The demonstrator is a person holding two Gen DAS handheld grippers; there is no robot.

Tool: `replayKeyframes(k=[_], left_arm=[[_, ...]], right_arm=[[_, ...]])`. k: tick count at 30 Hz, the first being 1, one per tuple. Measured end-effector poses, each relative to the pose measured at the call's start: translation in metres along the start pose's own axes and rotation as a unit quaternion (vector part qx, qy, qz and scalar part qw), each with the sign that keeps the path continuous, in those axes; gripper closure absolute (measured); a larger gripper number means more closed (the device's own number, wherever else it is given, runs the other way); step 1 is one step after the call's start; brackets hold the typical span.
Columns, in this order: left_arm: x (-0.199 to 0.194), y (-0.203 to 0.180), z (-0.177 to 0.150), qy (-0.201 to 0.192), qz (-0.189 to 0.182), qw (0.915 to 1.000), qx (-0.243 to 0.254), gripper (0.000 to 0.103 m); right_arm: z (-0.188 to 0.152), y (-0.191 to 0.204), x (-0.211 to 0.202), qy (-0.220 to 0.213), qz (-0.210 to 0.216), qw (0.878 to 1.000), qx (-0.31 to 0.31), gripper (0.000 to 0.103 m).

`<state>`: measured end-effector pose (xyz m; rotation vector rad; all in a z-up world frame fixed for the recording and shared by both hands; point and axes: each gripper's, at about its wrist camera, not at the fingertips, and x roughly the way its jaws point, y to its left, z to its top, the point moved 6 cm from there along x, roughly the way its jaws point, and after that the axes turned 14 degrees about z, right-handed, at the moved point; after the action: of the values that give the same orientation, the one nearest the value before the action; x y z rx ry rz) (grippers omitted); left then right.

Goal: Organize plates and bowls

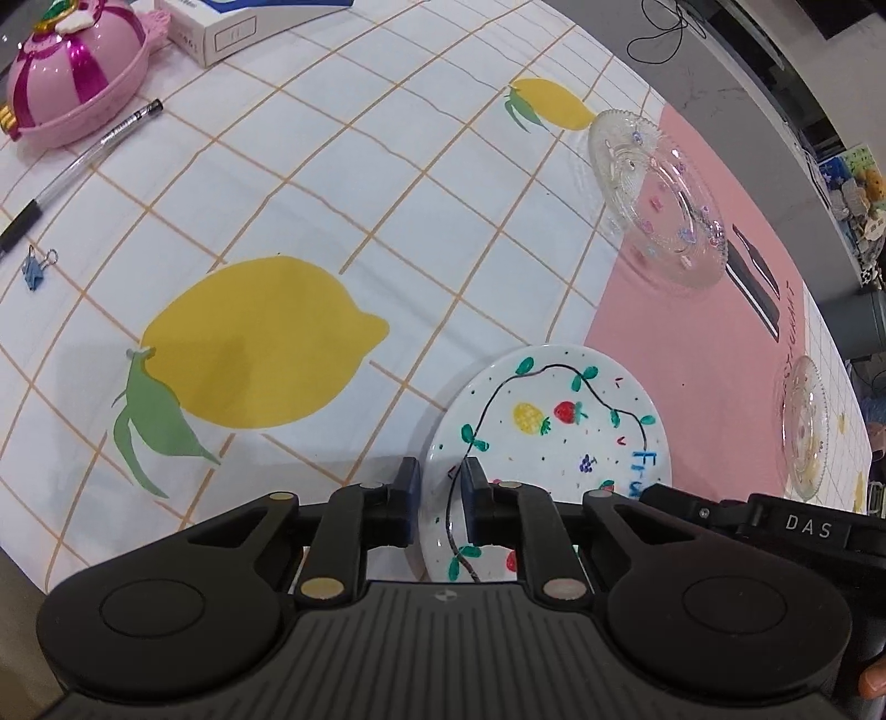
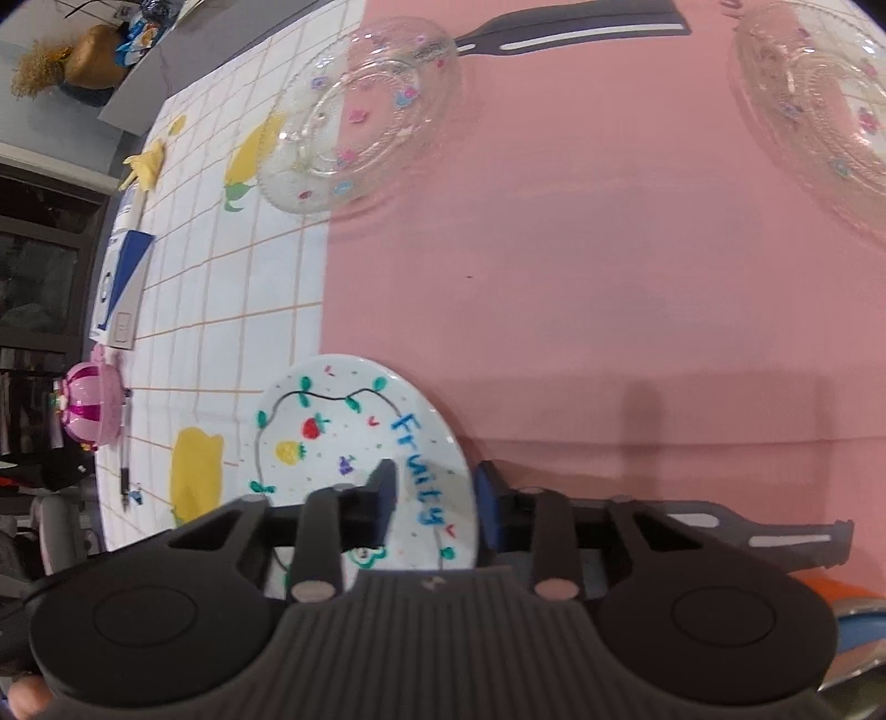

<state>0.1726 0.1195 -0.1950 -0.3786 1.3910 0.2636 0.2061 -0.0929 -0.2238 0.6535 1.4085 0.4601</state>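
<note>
The left gripper [image 1: 440, 487] points steeply down, its jaws narrow and straddling the near-left rim of the white painted plate [image 1: 554, 437], one finger outside the rim and one over the plate face; the pads appear to clamp the rim. The right gripper [image 2: 437, 493] straddles the opposite rim of the same plate, one finger over the lettering and the blue-padded finger outside the edge; no earlier view confirms motion, but these jaws stand close on the rim. Whether the plate is lifted from the surface [image 1: 387, 166] cannot be told. Ahead and to the right of the left jaws sits a clear glass bowl [image 1: 656, 196], with a second glass dish [image 1: 805, 426] further right. Ahead and to the left of those jaws lie a pen [image 1: 94, 152], a blue binder clip [image 1: 36, 268], a pink domed case [image 1: 72, 72] and a white box [image 1: 232, 30].
</note>
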Motion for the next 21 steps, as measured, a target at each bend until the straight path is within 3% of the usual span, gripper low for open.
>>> replayKeyframes(k=[4,9,15,21], left_arm=[[-0.002,0.006,0.001,0.005,-0.018,0.9996,-0.019,0.088],[-0.019,0.012,0.006,-0.014,-0.048,0.9972,-0.056,0.088],[-0.034,0.015,0.008,-0.031,-0.072,0.9928,-0.090,0.088],[-0.059,0.010,0.004,-0.055,-0.100,0.9880,-0.104,0.088]], right_arm=[[-0.002,-0.003,-0.009,-0.012,0.020,1.000,0.011,0.085],[-0.004,0.003,-0.027,-0.038,0.064,0.997,0.026,0.088],[-0.004,0.003,-0.040,-0.064,0.088,0.993,0.041,0.099],[-0.010,0.006,-0.059,-0.090,0.107,0.989,0.045,0.099]])
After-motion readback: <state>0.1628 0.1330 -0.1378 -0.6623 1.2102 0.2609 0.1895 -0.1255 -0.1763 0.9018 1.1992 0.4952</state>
